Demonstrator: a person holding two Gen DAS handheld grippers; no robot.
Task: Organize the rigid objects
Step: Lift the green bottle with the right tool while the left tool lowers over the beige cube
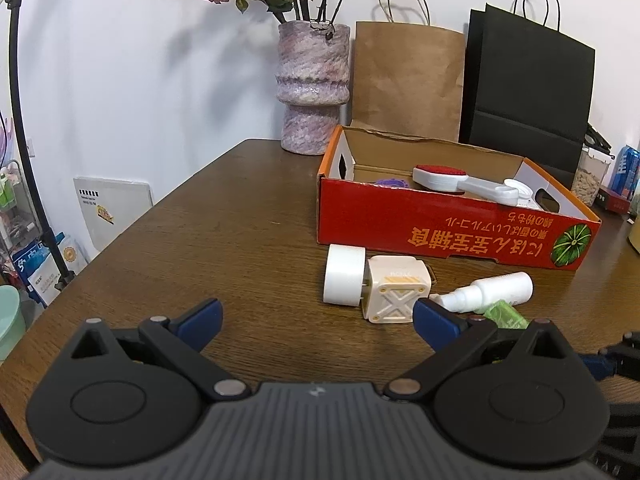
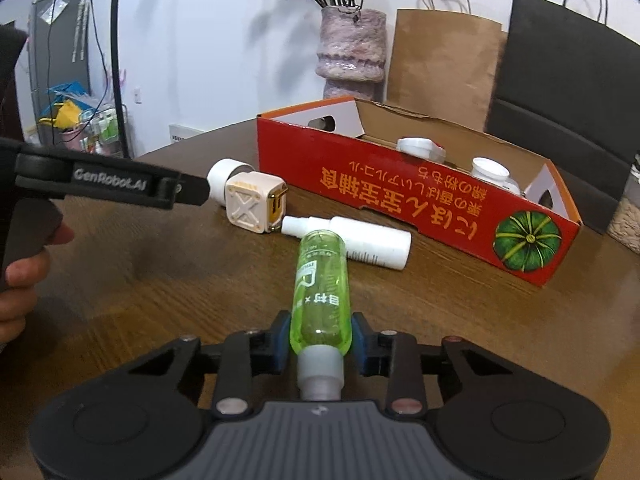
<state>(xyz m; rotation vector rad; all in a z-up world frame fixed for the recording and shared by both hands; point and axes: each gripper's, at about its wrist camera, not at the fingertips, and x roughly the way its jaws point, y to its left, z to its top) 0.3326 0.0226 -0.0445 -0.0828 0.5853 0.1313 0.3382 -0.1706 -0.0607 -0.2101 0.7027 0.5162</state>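
Green bottle point(image 2: 320, 280) clamped between right fingers point(image 2: 280, 346) (cap rearward).

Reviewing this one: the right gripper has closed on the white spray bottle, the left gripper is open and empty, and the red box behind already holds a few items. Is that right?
Not quite. The right gripper is shut on the green bottle, as the right wrist view shows; the white spray bottle lies on the table beyond it. The rest holds: the left gripper is open and empty, and the red box already holds items.
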